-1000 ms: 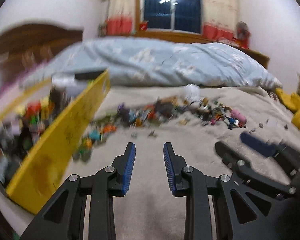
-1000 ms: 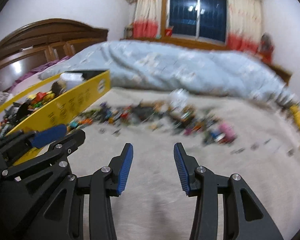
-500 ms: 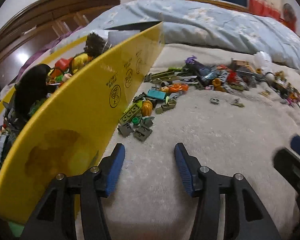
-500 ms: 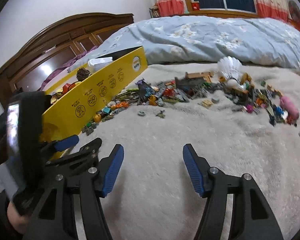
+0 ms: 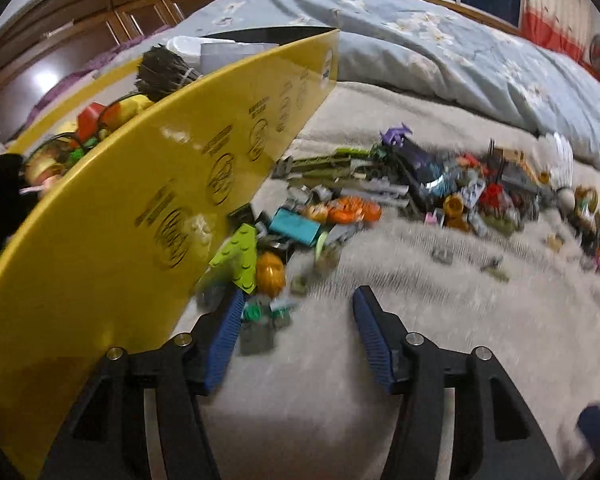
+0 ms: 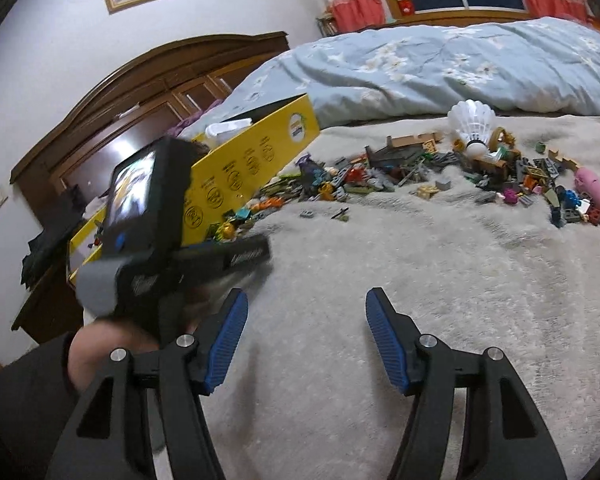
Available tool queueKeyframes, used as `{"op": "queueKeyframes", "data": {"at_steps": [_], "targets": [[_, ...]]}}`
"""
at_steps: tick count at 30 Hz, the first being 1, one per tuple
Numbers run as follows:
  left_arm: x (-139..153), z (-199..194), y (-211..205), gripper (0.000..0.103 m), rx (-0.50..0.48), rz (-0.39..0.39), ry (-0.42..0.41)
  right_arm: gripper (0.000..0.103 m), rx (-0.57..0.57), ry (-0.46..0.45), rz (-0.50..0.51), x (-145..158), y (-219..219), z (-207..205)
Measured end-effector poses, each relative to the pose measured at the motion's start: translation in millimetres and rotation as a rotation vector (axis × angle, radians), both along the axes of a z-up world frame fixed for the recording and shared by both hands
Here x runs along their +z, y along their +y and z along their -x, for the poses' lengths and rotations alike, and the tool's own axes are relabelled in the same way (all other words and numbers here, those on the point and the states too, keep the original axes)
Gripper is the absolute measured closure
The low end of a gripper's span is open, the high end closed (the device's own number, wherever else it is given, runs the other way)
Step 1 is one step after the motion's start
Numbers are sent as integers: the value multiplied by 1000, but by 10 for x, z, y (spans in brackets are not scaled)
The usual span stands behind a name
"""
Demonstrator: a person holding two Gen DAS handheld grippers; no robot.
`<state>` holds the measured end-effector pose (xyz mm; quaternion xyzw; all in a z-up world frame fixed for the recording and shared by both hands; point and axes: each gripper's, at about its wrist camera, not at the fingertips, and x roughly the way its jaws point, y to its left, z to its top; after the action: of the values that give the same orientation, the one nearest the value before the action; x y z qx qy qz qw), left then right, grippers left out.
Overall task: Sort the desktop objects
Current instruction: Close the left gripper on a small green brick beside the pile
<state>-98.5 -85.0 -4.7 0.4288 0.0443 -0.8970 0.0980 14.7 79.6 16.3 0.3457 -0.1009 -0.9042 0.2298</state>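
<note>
Left hand-held gripper [image 5: 298, 312]: jaws opening, nothing held
Right hand-held gripper [image 6: 306, 312]: wide, empty
Toy bricks [image 5: 340, 208]: strewn on blanket [image 5: 420, 320] beside yellow box [image 5: 120, 220]
Risk: blurred approach, scattering small pieces; misgrasp likely

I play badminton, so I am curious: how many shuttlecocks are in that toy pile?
1. The white shuttlecock stands at the far edge of the brick pile, toward the blue duvet. Others may be buried.

The box [image 5: 148, 216] is yellow with black printed circles. The duvet [image 6: 440, 68] is pale blue with white flowers, the blanket [image 6: 420, 280] cream, the shuttlecock [image 6: 471, 120] white, the fingers [image 6: 384, 340] blue-padded on black.
</note>
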Motion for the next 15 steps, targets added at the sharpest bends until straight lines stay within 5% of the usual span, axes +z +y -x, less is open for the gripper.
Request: {"op": "queueKeyframes", "data": {"at_steps": [7, 9, 11, 15], "targets": [[-7, 156, -43, 49, -62, -96, 21, 41, -5, -17, 7, -37, 19, 7], [1, 149, -45, 61, -91, -124, 32, 41, -9, -24, 12, -47, 29, 22], [7, 135, 5, 86, -140, -140, 36, 41, -8, -29, 17, -53, 37, 31], [37, 34, 148, 89, -258, -169, 35, 41, -4, -37, 26, -62, 44, 53]]}}
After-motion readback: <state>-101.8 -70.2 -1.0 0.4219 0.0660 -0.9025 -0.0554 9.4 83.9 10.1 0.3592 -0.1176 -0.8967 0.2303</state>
